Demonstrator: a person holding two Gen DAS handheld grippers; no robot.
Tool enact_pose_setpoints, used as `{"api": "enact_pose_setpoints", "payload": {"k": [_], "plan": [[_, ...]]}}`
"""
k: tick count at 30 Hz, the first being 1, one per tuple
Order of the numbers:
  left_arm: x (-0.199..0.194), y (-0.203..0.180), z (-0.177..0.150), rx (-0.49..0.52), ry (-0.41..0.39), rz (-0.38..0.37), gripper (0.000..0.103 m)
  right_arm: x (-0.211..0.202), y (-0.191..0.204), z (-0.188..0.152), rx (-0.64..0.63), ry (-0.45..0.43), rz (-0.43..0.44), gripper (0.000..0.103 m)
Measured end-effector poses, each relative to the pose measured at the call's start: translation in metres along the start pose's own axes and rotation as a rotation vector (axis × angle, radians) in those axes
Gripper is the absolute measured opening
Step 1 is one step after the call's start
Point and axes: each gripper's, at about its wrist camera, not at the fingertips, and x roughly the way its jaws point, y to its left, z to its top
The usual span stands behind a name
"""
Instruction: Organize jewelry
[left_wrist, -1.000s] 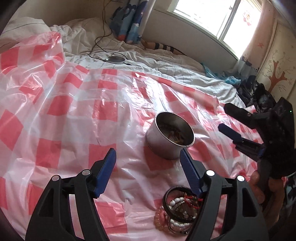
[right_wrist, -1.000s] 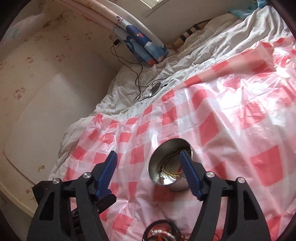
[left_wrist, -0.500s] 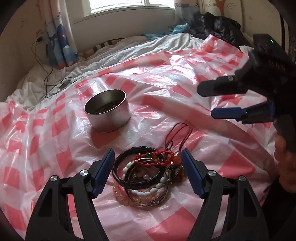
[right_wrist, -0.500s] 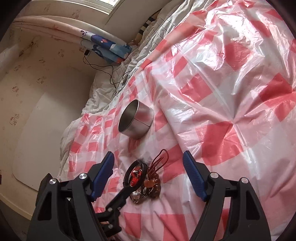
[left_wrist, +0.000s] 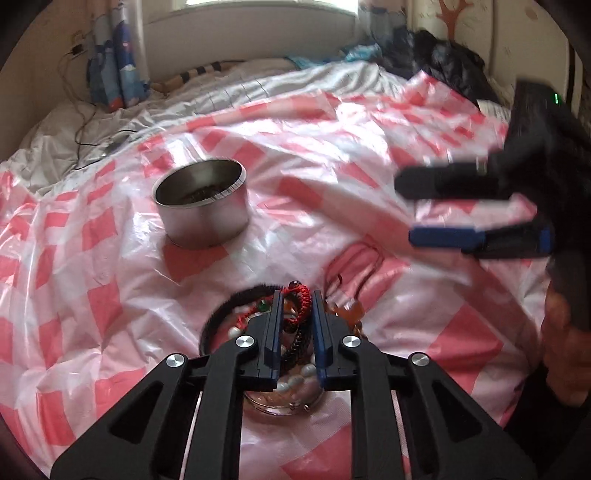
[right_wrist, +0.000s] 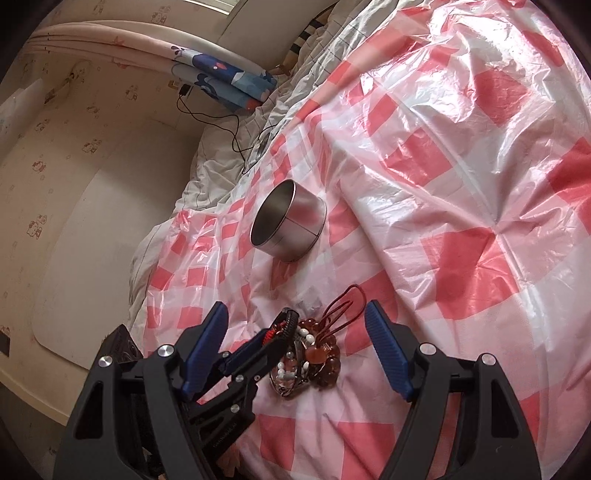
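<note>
One tin stands at ten o'clock from the pile, open side up on the sheet, placed, I judge, to take the jewelry. The pile lies at six o'clock in the left view; its pieces overlap too much to count.

The left gripper has just been closing, and its fingers now pinch a red cord and a black braid from that pile, likely to lift them to the tin. At three o'clock, the right gripper hovers above the pile's right side, fingers spread and empty, probably waiting its turn. Two grippers, one tin, one pile.
</note>
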Motion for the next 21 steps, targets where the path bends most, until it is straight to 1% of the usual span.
{"api": "enact_pose_setpoints", "payload": {"k": [1, 2, 6, 9, 11, 13, 14, 16, 18, 19, 20, 21], "plan": [[-0.004, 0.006, 0.002, -0.031, -0.023, 0.001, 0.012, 0.002, 0.000, 0.000, 0.001, 0.010, -0.001, 0.073], [-0.009, 0.014, 0.004, -0.069, -0.048, 0.004, 0.005, 0.005, 0.000, -0.001, 0.003, 0.019, -0.003, 0.073], [-0.028, 0.048, 0.008, -0.232, -0.139, -0.016, 0.004, 0.017, -0.003, -0.002, 0.041, 0.072, 0.018, 0.073], [-0.037, 0.061, 0.009, -0.291, -0.189, -0.023, 0.005, 0.024, -0.002, -0.004, 0.036, 0.098, -0.003, 0.073], [-0.040, 0.065, 0.010, -0.309, -0.202, -0.024, 0.004, 0.028, 0.001, -0.005, 0.026, 0.106, -0.031, 0.073], [-0.039, 0.067, 0.010, -0.313, -0.197, -0.034, 0.004, 0.030, 0.003, -0.005, 0.014, 0.106, -0.049, 0.073], [-0.038, 0.067, 0.011, -0.308, -0.190, -0.045, 0.005, 0.033, 0.002, -0.005, 0.010, 0.110, -0.072, 0.073], [-0.033, 0.060, 0.010, -0.275, -0.154, -0.092, 0.005, 0.040, 0.003, -0.003, -0.004, 0.114, -0.122, 0.073], [-0.034, 0.049, 0.010, -0.217, -0.154, -0.079, 0.005, 0.049, 0.007, -0.001, -0.026, 0.113, -0.155, 0.072], [-0.035, 0.046, 0.010, -0.200, -0.161, -0.080, 0.005, 0.052, 0.008, 0.000, -0.037, 0.108, -0.169, 0.059], [-0.036, 0.045, 0.010, -0.201, -0.163, -0.080, 0.005, 0.056, 0.011, 0.001, -0.053, 0.110, -0.184, 0.039], [-0.036, 0.046, 0.010, -0.208, -0.165, -0.076, 0.005, 0.060, 0.010, 0.002, -0.055, 0.118, -0.191, 0.030]]}}
